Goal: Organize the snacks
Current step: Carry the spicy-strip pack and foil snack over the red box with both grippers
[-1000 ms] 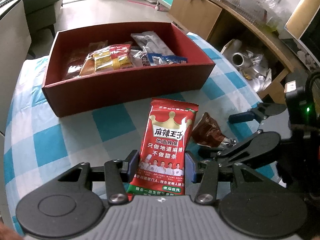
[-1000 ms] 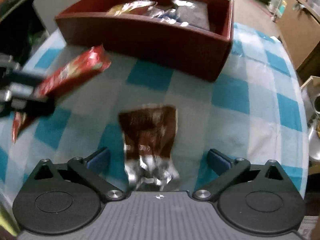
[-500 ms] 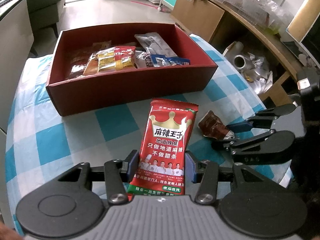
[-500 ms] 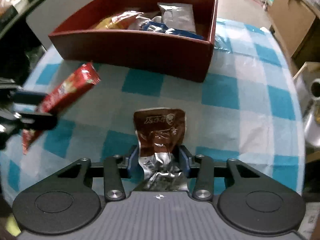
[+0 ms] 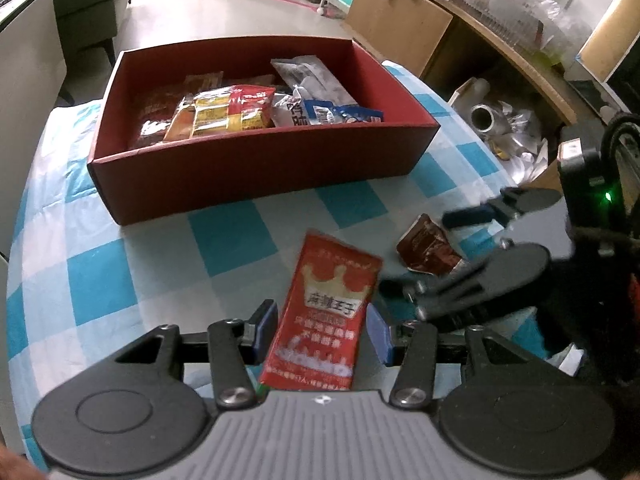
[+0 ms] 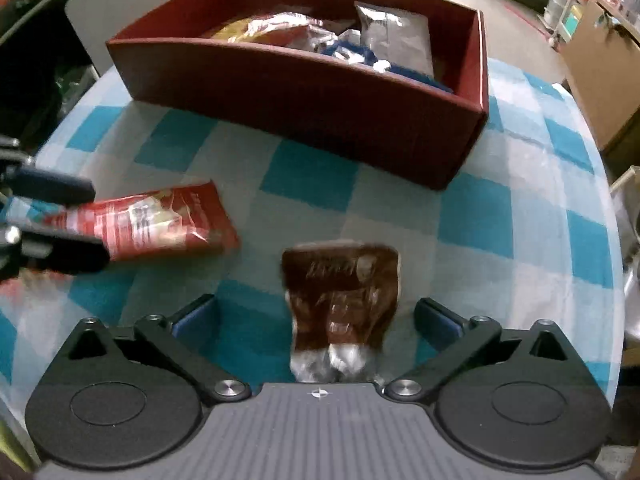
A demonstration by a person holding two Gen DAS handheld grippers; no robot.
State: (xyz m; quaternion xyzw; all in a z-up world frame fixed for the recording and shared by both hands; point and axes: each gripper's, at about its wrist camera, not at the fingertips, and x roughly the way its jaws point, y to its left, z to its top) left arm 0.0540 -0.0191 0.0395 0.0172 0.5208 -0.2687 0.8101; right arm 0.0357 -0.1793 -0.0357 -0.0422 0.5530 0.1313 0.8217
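On the left, the left gripper (image 5: 322,330) has its blue pads set against the sides of a red spicy-strip packet (image 5: 326,320), grasping it, the packet's far end low over the blue-checked tablecloth (image 5: 100,280). To its right, the right gripper (image 6: 316,316) has its jaws opening wide, with a brown foil snack packet (image 6: 344,292) lying loose between them (untouched by either pad). The dark red box (image 5: 260,168) of snacks sits beyond. Best to centre the pads on the brown packet's body, not its crinkled silver end, before closing.

Bare tablecloth (image 6: 312,168) lies open before the red box (image 6: 320,96).
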